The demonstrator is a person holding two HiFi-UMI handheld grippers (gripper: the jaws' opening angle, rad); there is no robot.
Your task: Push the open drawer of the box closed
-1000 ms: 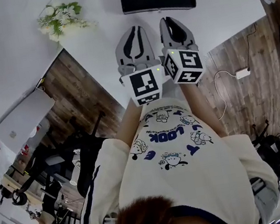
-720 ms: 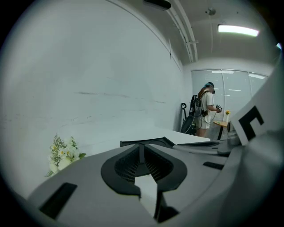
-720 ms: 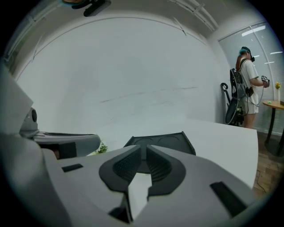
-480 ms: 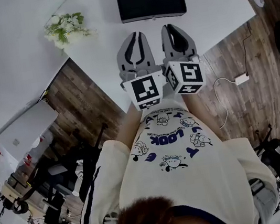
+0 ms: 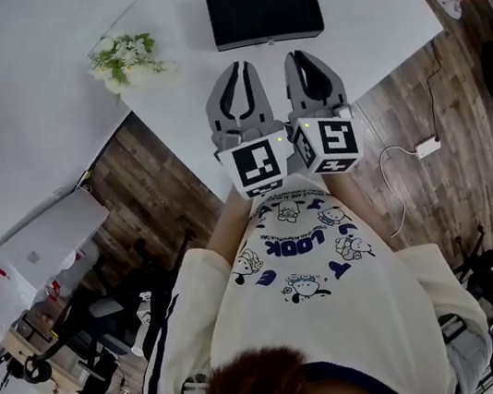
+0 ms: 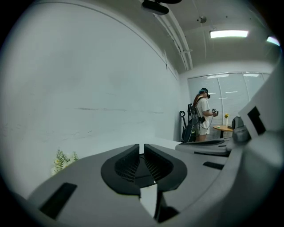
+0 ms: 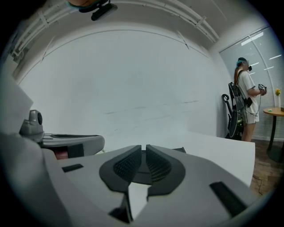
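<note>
Flowers (image 5: 122, 58) on white tbl (image 5: 367, 21), charger (image 5: 427, 148) on wood flr (image 5: 162, 196)

Left claw (image 6: 141, 148) and right claw (image 7: 143, 148) shells are seen as matt grey moulded plastic — pads (image 6: 127, 165) dark and finely ribbed. Box (image 5: 264, 12) is finished in smooth matt black. Tabletop (image 5: 182, 90) is rendered white, smooth, low sheen. Floor (image 5: 146, 185) is laid in dark wood planks, grain visible. Shirt (image 5: 331, 308) — soft cream cloth, printed.

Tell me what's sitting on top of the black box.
Nothing shows on the black box; its dark top looks bare in the head view. Whatever is inside it is hidden from above.
</note>
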